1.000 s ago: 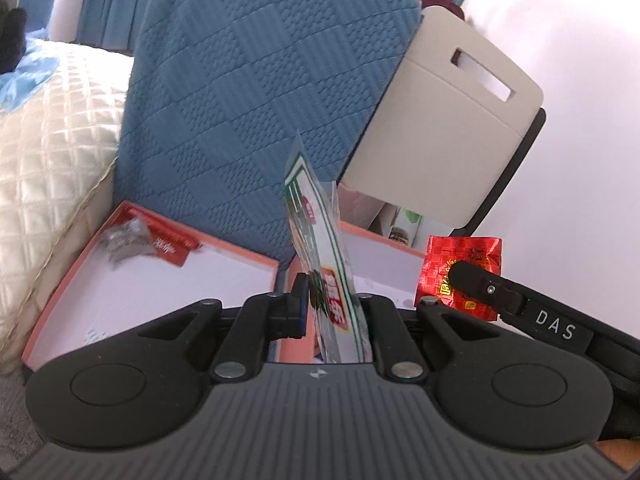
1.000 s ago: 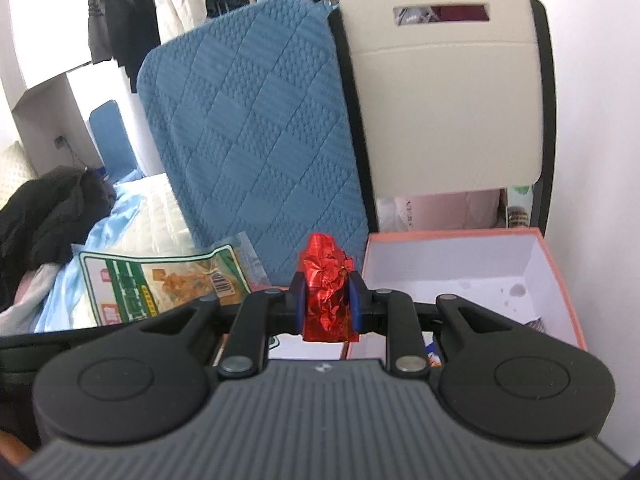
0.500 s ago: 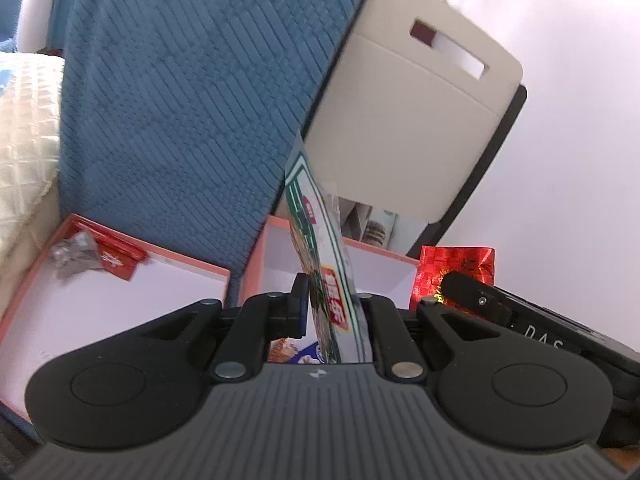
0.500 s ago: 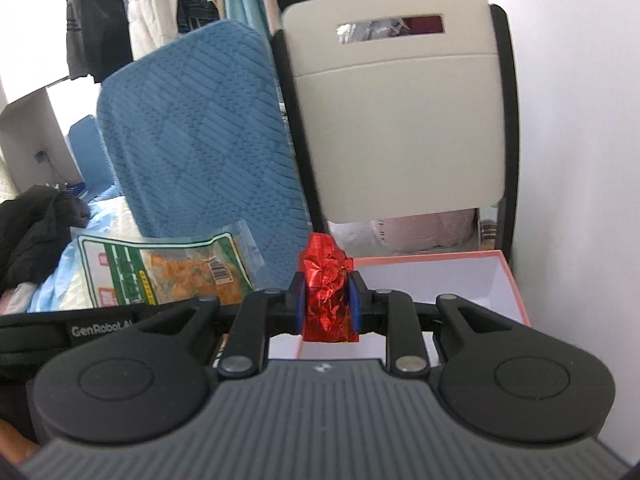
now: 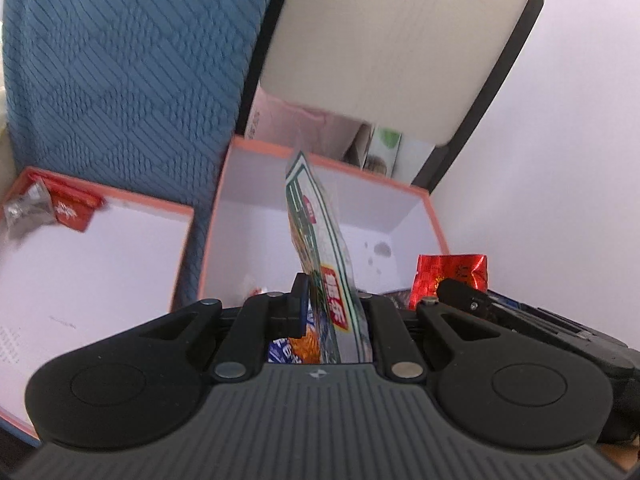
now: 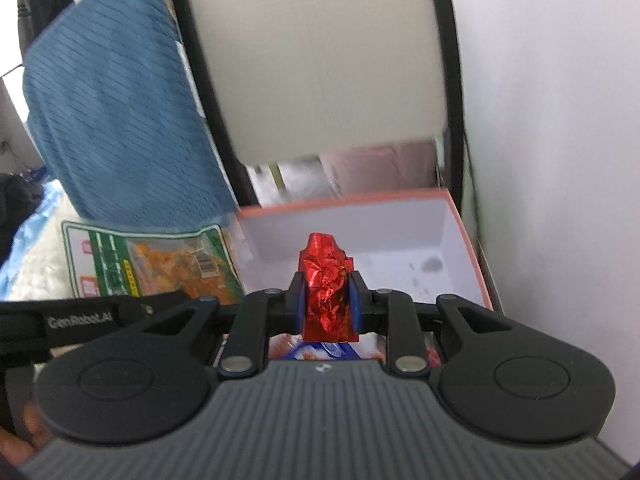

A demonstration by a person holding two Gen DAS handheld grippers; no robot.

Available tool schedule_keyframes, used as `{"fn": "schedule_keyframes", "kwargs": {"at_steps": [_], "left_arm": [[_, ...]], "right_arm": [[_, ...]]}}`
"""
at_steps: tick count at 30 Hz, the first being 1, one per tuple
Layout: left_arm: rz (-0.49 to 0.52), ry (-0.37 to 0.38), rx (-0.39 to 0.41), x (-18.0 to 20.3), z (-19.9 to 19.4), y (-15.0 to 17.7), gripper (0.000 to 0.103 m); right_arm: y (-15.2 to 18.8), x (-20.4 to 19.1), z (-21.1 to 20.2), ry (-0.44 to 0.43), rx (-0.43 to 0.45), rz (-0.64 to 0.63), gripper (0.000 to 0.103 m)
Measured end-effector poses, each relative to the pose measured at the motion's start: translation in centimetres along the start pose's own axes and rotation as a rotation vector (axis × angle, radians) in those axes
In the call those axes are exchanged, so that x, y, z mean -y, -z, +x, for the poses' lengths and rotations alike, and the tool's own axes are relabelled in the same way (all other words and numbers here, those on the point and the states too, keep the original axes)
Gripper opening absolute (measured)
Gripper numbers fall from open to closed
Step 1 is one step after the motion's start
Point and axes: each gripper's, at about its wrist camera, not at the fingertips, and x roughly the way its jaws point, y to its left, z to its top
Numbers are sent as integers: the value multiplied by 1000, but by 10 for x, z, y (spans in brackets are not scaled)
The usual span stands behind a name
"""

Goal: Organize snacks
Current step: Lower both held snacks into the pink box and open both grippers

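From the left wrist view, the left gripper has its fingers clenched on the lower edge of a green-and-white snack bag, which stands up thin and edge-on over the near side of the deep orange-rimmed box. That bag looks light, crinkly and floppy, so a pinch on its flat sealed border seems the safest hold; squeezing the middle would likely crush what is inside. The deep box shows bare white walls and a few grey marks at its far right corner, with printed wrappers just visible low down behind the fingers. To its left lies a shallow orange-rimmed tray, holding only a red-and-silver packet in its far left corner. From the right wrist view, the right gripper is grasping a red foil packet, upright and crumpled, over the same deep box's near edge. Foil like this is light and slippery and dents easily, so I judge a grip across its middle suits it. The green bag hangs to the left here, showing orange contents.
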Motion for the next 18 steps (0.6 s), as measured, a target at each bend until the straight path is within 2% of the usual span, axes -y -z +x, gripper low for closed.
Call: {"fn": "schedule_keyframes", "kwargs": {"at_steps": [11,18], "left_arm": [[6,-24,-99,4,44,18,12],[19,-30,-113,9,53,21,13]], "right_arm": [[35,34,39,55,-123,28,25],[44,41,46,54,-152,39,25]]}}
